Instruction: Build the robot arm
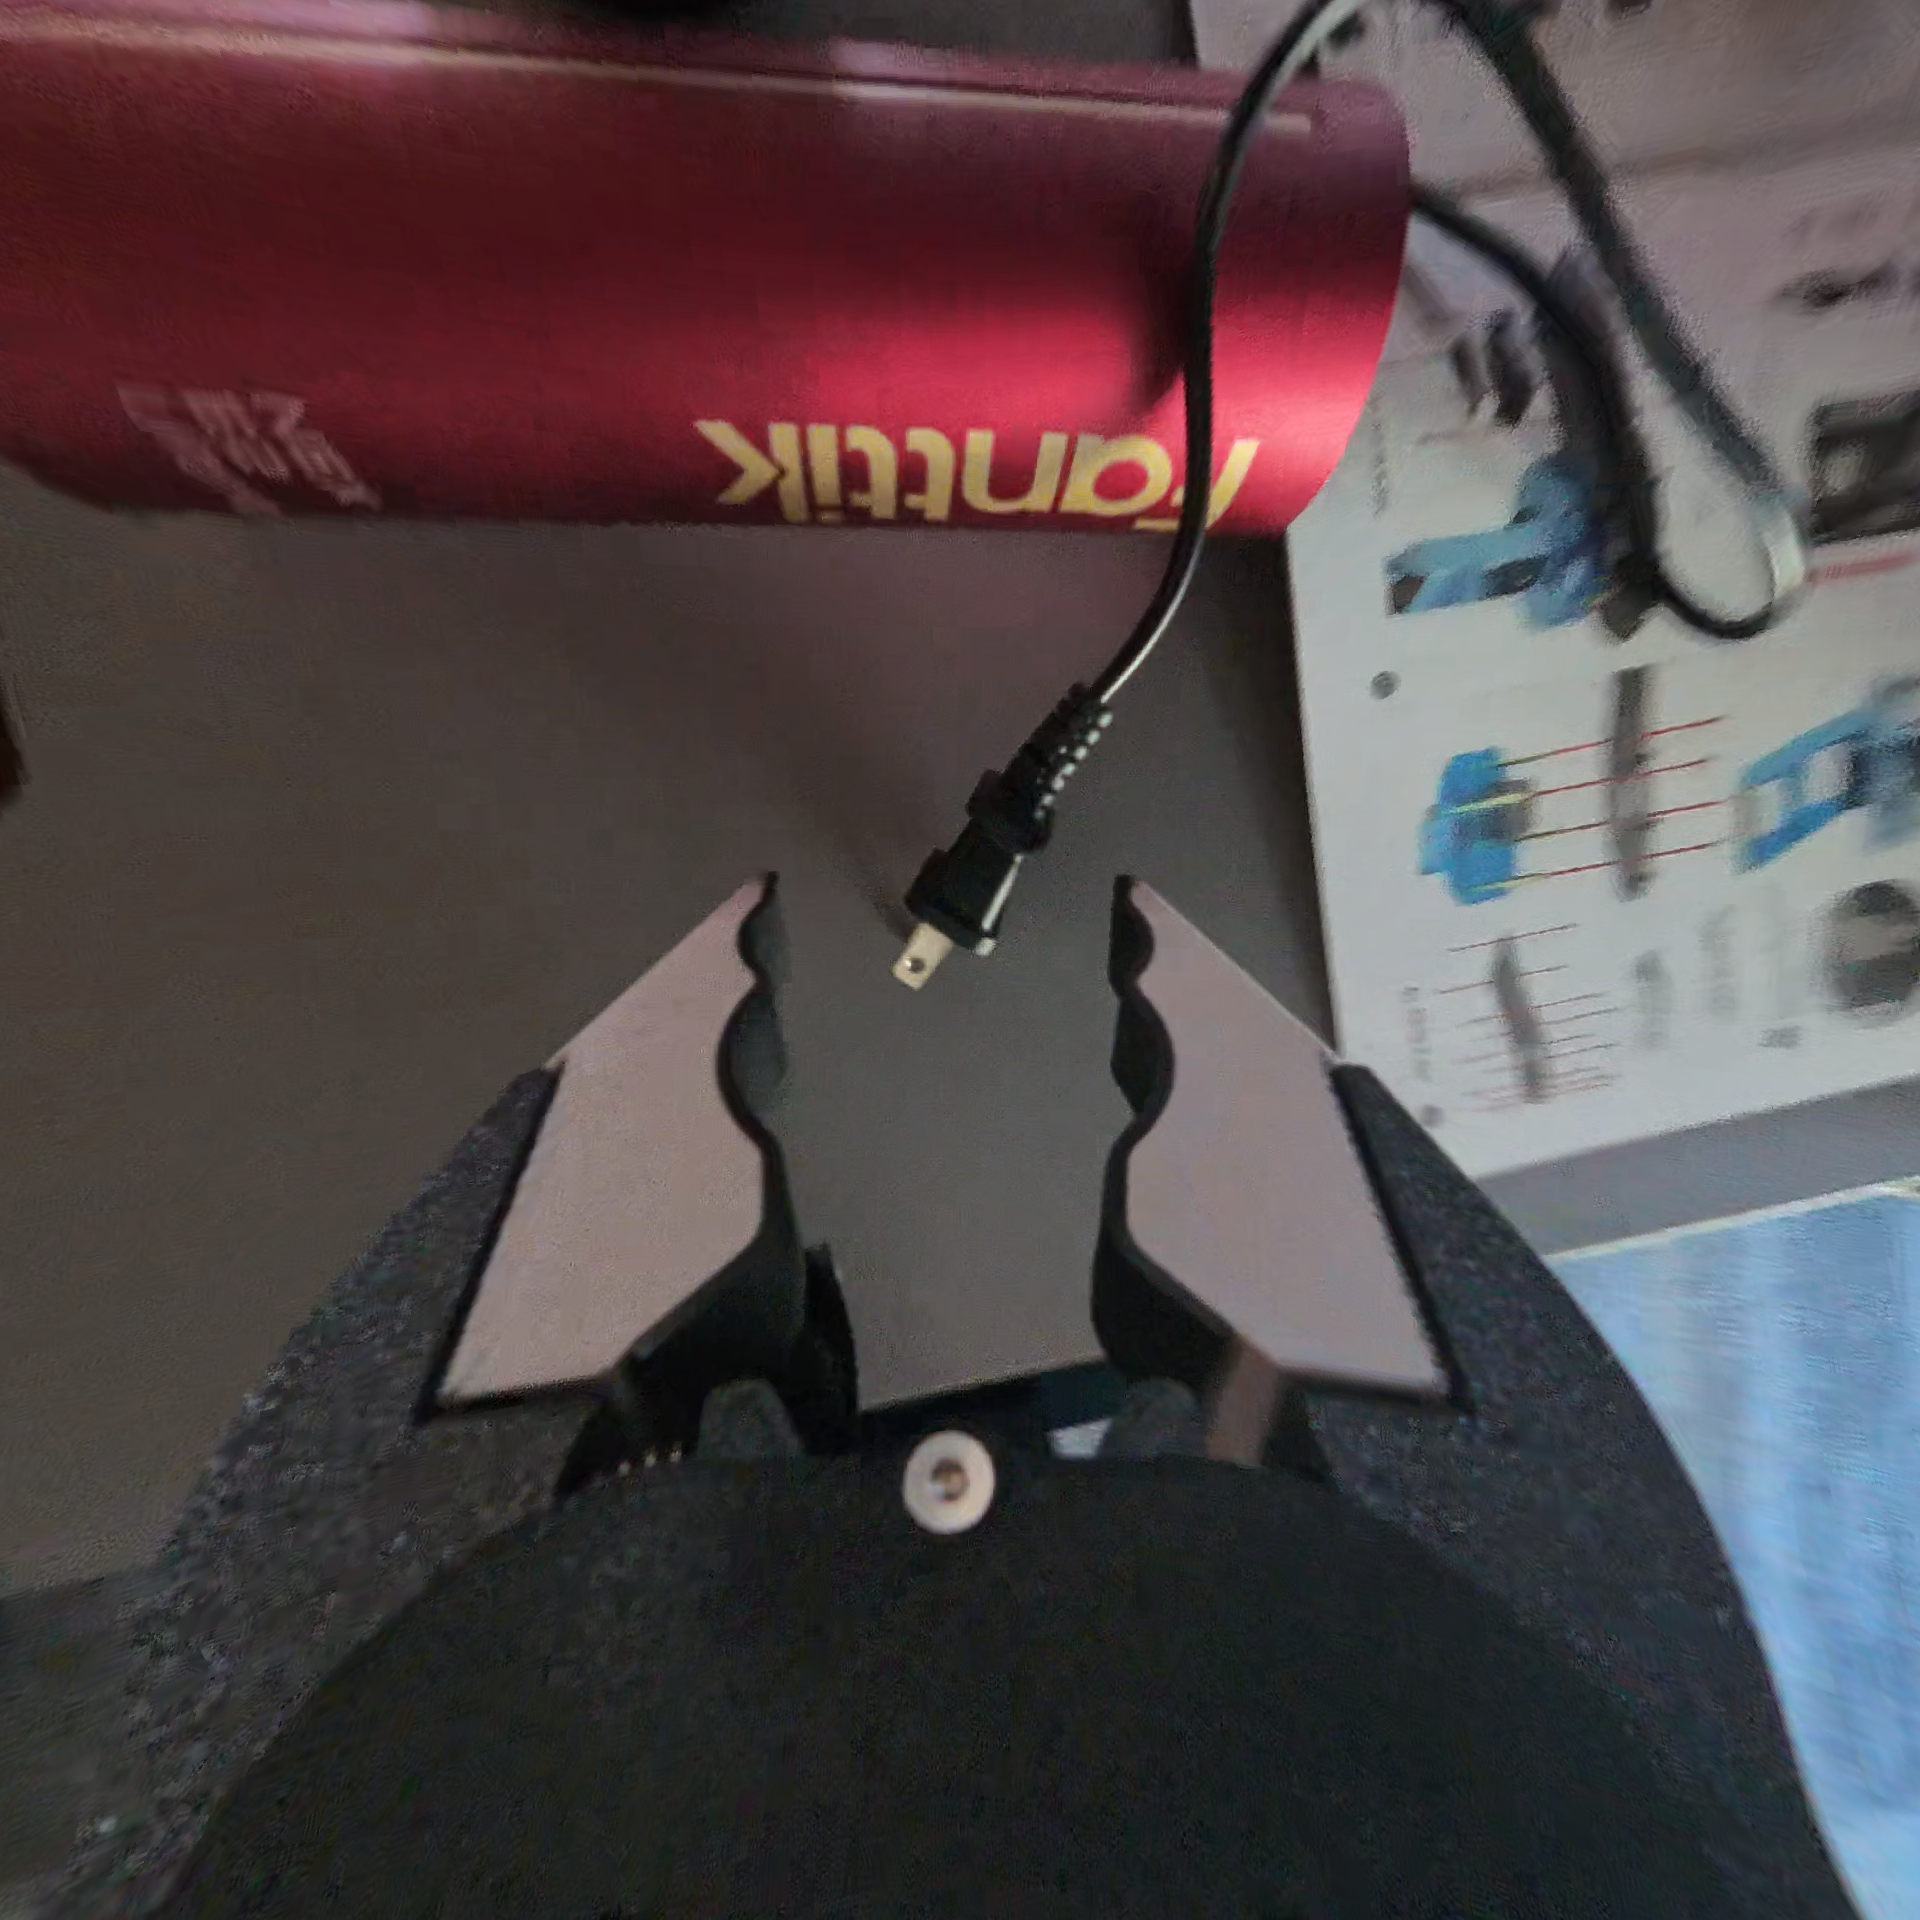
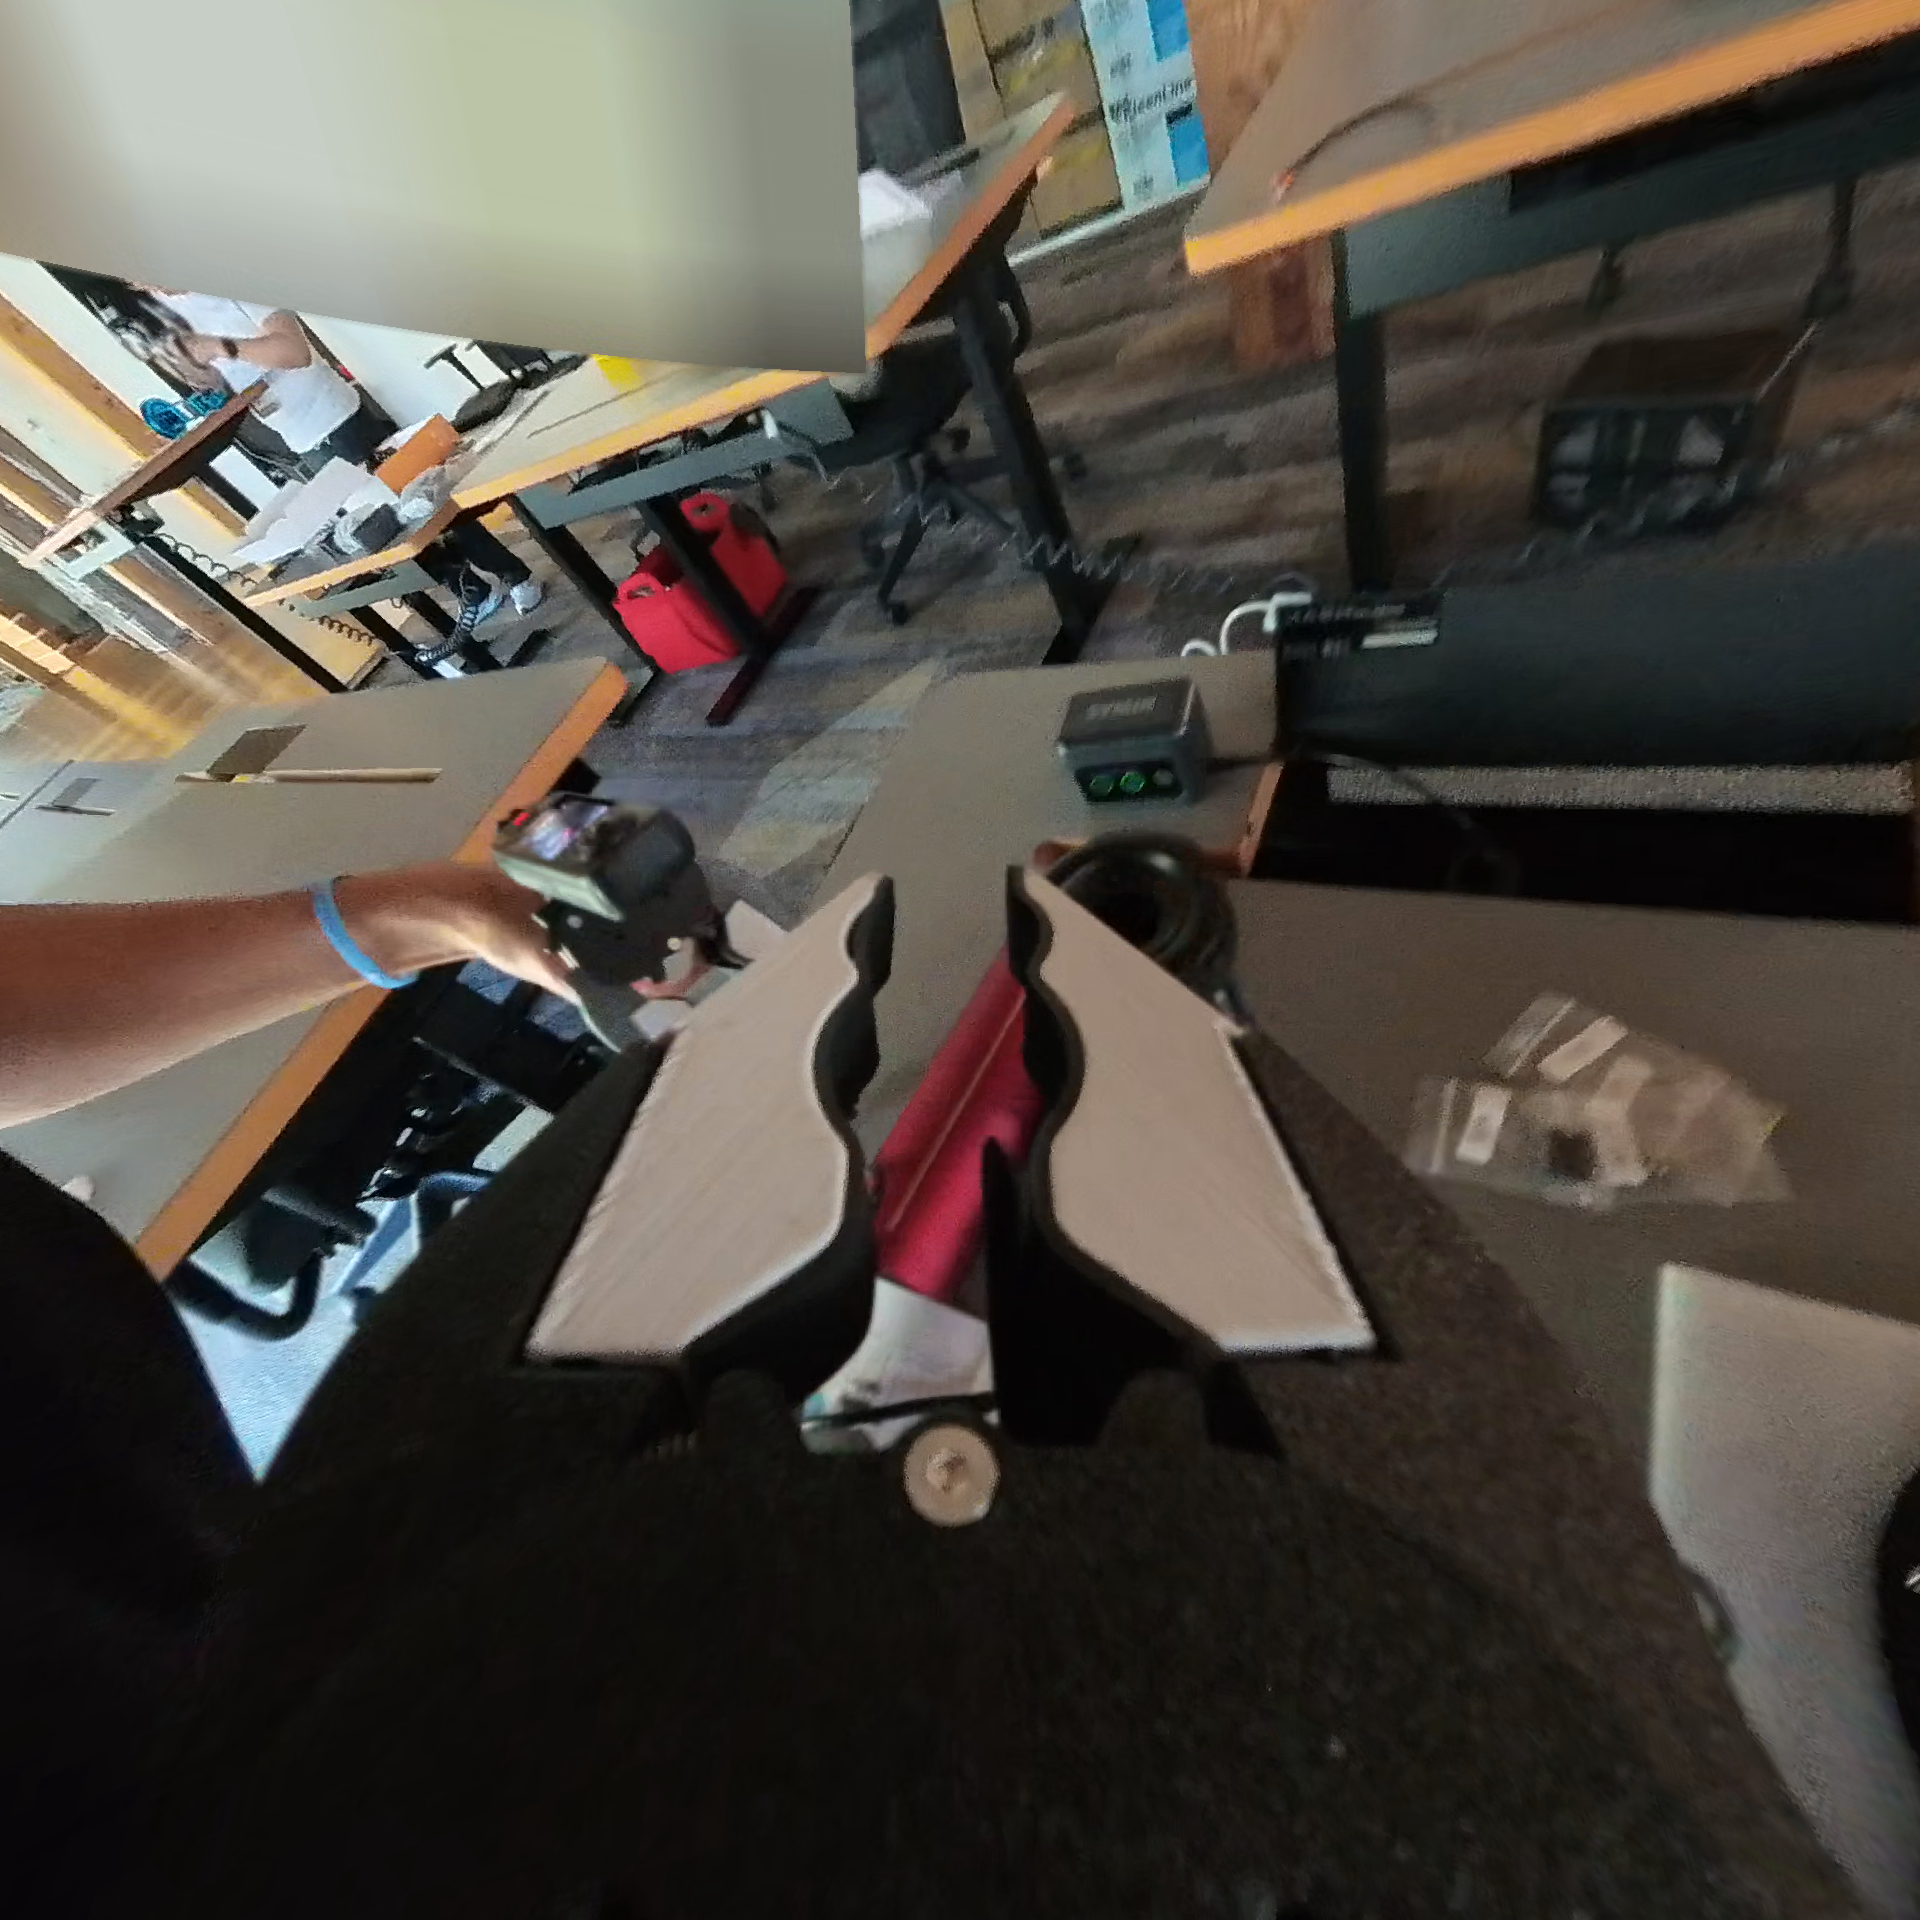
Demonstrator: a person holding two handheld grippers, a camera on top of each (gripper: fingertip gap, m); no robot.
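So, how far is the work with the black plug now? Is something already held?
Nothing is held. The left tongs are open, and the black plug lies free on the grey table, just beyond the tips and between them, its cord running over the red cylinder. The right tongs are open too, above that cylinder, touching nothing. Gripping the plug is not yet done.

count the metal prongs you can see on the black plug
1. A single prong sticks out of the plug, between the left gripper fingertips. A second may be hidden behind it.
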